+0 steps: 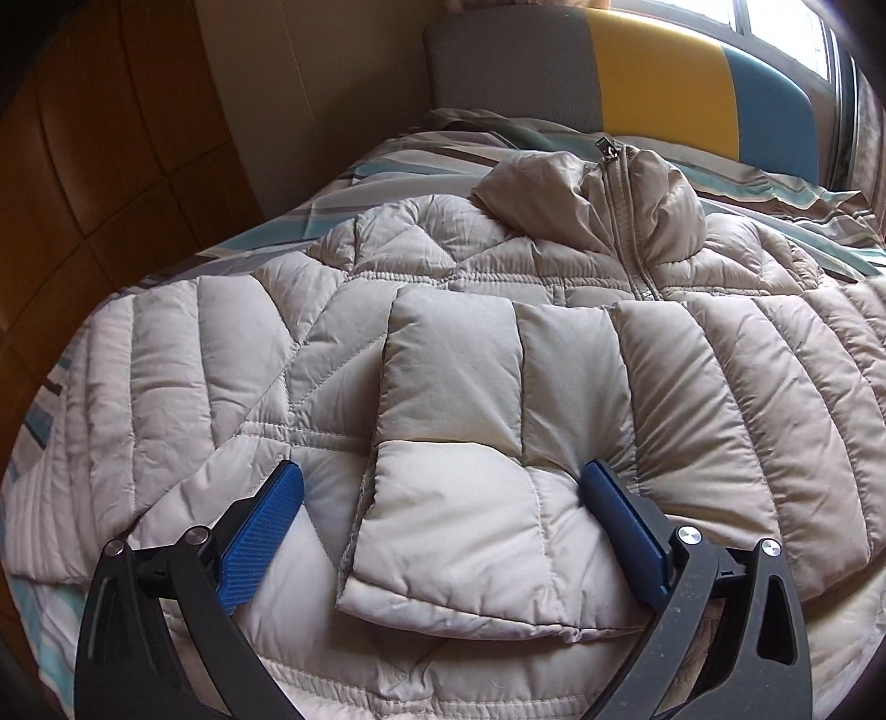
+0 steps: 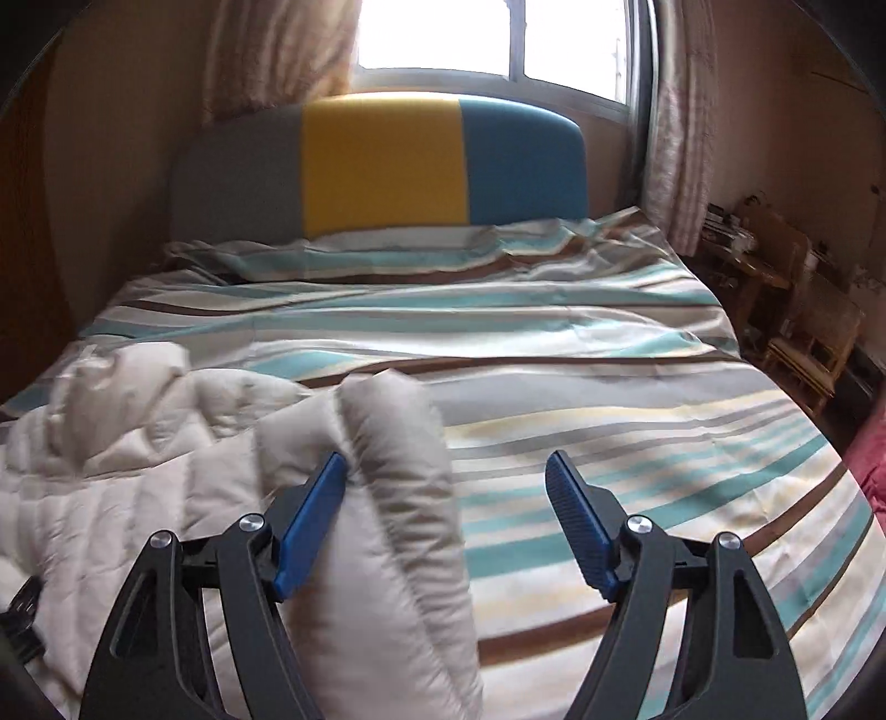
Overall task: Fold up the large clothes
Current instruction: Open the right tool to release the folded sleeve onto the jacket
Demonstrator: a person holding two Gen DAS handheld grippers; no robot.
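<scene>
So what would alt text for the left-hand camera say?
A beige puffer jacket lies zipped on a striped bed, one sleeve folded across its front. The left gripper hovers with jaws open around the cuff.

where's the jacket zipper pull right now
In the left wrist view the zipper pull sits at the top of the jacket's collar, upper centre, just below the yellow headboard panel.

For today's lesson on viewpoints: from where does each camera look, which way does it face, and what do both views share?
Left wrist: on the left gripper, looking down at the puffer jacket; its open fingers show.
Right wrist: on the right gripper, facing the headboard and window; open fingers, a sleeve between them.
Shared: jacket, striped bedding, headboard.
</scene>
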